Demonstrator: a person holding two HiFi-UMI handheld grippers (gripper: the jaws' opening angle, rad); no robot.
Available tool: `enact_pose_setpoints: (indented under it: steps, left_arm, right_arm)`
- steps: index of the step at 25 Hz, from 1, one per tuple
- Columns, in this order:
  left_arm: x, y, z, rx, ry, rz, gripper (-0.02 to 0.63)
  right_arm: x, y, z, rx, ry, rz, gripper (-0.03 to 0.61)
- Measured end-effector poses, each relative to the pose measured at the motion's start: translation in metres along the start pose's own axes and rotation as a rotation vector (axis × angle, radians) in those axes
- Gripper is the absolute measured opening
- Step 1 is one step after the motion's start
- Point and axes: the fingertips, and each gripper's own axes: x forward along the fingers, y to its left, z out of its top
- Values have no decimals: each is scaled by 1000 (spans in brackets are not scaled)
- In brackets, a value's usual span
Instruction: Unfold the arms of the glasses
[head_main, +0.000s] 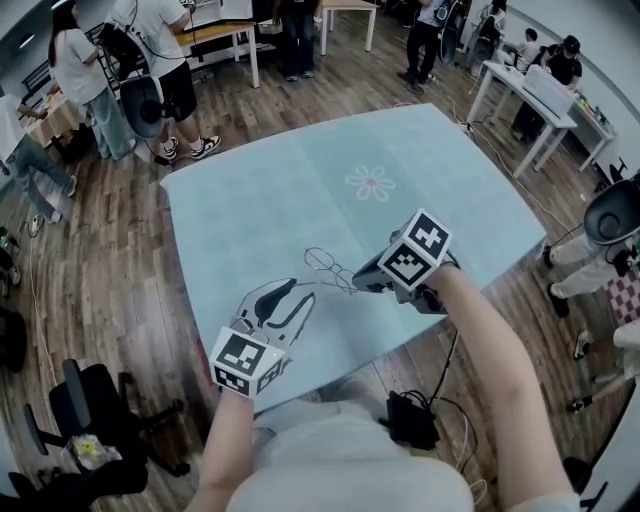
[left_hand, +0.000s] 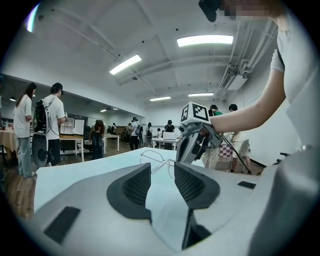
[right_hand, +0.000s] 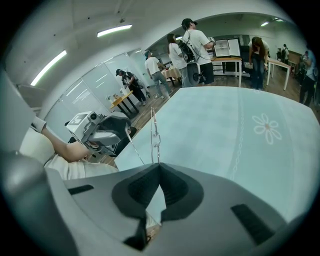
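Left claw, lower left of head view, is sitting open and empty near the glasses. Right claw is pinching their wire frame at centre, over the desk. Risk: tugging an arm could be twisting the thin wire loose or bending it.

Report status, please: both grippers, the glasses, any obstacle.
Right gripper shut on the glasses. Left gripper open, empty, short of the glasses. Glasses arms too thin to judge. Nothing in the way between them.
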Motion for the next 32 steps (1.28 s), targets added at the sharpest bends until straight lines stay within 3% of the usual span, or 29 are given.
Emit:
enact_pose_setpoints:
  steps: [12, 24, 28, 32]
  left_arm:
    - [-13, -17, -8, 9, 7, -71, 118]
    - [-19, -50, -9, 16, 44, -288, 76]
    - [-20, -43, -4, 2, 19, -274, 77]
    - [-18, -23, -1, -1, 15, -206, 77]
  right_arm:
    - [10, -9, -3, 78, -37, -49, 6]
    - [13, -16, -6, 109, -59, -73, 6]
    - [14, -14, -5, 99, -57, -66, 6]
    - [14, -13, -6, 88, -53, -51, 6]
